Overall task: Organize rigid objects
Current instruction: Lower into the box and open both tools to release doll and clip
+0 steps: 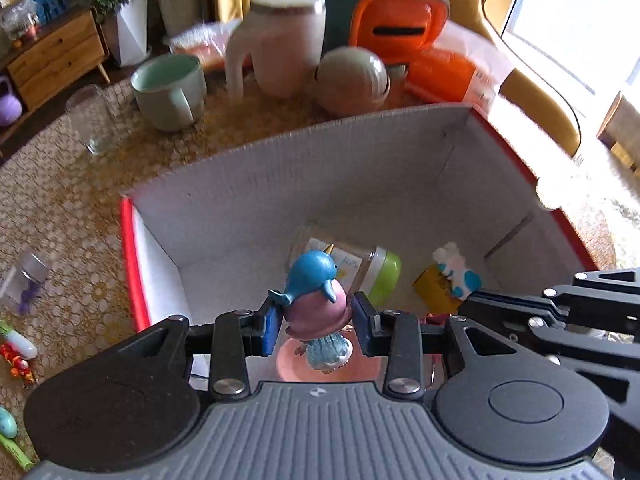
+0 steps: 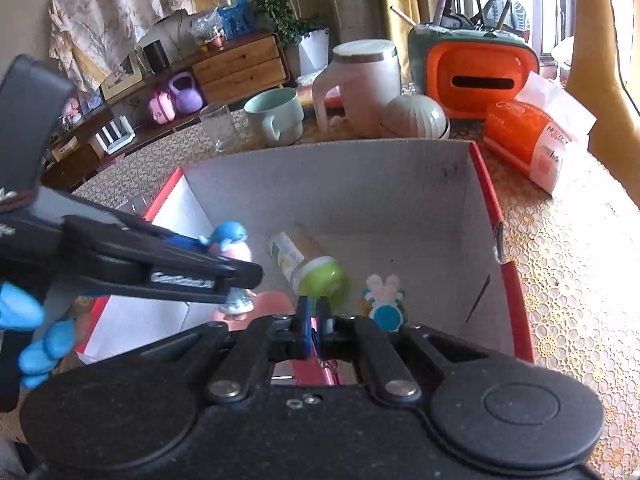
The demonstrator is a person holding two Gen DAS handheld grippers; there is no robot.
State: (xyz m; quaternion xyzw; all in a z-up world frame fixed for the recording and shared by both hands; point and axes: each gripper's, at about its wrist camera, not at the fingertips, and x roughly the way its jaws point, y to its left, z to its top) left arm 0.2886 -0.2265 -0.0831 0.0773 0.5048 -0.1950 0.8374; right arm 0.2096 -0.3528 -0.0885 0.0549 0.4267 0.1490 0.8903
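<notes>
A figurine (image 1: 316, 300) with a blue whale hat, pink hair and pale blue dress stands between the pads of my left gripper (image 1: 316, 322), over the inside of a red-edged cardboard box (image 1: 360, 160). The pads sit beside its head with small gaps, so the gripper looks open. The figurine also shows in the right wrist view (image 2: 230, 240), partly behind the left gripper. My right gripper (image 2: 314, 322) is shut and empty at the box's (image 2: 486, 184) near edge. Inside lie a green-capped bottle (image 2: 316, 272), a white and blue rabbit toy (image 2: 384, 300) and a pink round thing (image 1: 292, 364).
Behind the box stand a mint mug (image 2: 276, 114), a clear glass (image 2: 218, 126), a white jug (image 2: 366, 84), a round pale jar (image 2: 416, 116), an orange and green case (image 2: 476, 76) and an orange packet (image 2: 528, 136). Small toys (image 1: 18, 354) lie left of the box.
</notes>
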